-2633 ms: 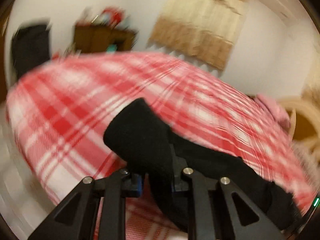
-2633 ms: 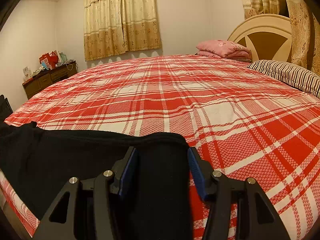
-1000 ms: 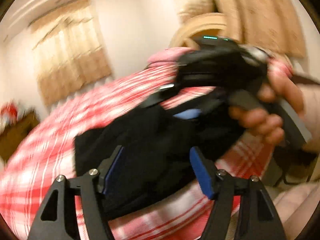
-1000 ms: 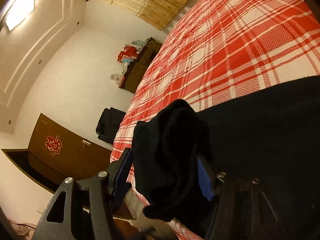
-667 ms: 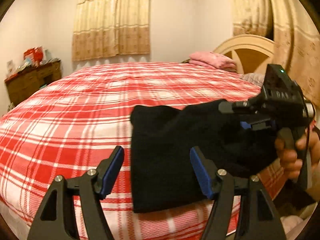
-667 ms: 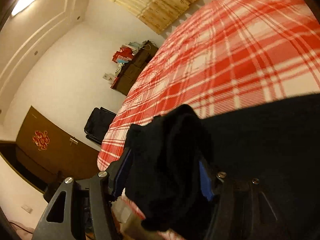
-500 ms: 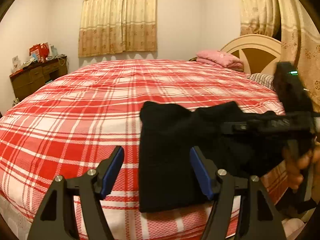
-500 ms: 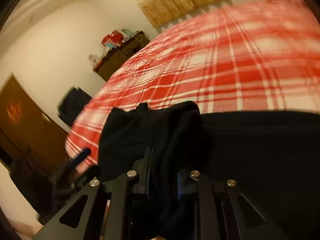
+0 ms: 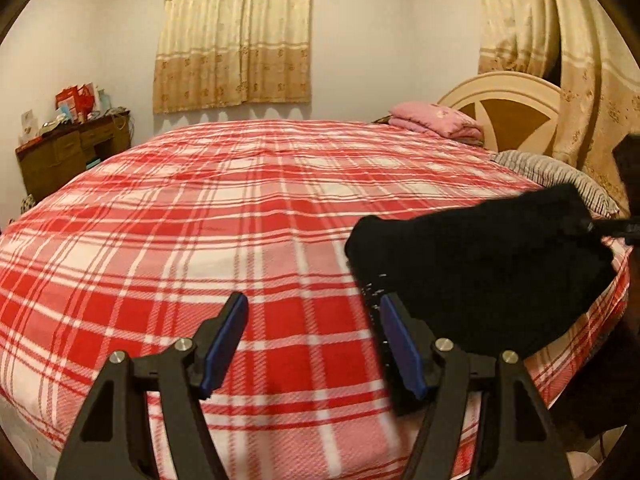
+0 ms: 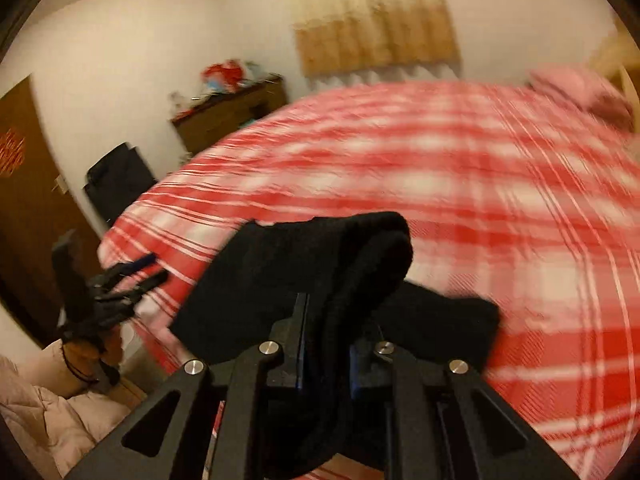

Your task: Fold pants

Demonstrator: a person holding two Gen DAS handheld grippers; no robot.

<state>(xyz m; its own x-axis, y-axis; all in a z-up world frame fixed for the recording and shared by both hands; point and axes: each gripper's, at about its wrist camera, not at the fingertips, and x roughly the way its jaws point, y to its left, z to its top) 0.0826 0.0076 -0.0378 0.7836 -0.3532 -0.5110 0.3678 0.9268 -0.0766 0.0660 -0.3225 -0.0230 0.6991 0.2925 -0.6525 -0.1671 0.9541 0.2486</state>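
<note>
The right gripper (image 10: 325,354) clamps a fold of the black knit pants (image 10: 320,276); the left gripper (image 9: 312,344) gapes empty, pants (image 9: 480,276) just right of it

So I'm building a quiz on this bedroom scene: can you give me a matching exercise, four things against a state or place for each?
Things:
1. left tool
2. right tool
3. pink blanket
4. bedspread

States or places:
A. red and white plaid
B. open, nothing between its pads
C. folded by the headboard
D. shut on the black pants

Pairs: 1-B, 2-D, 3-C, 4-A
</note>
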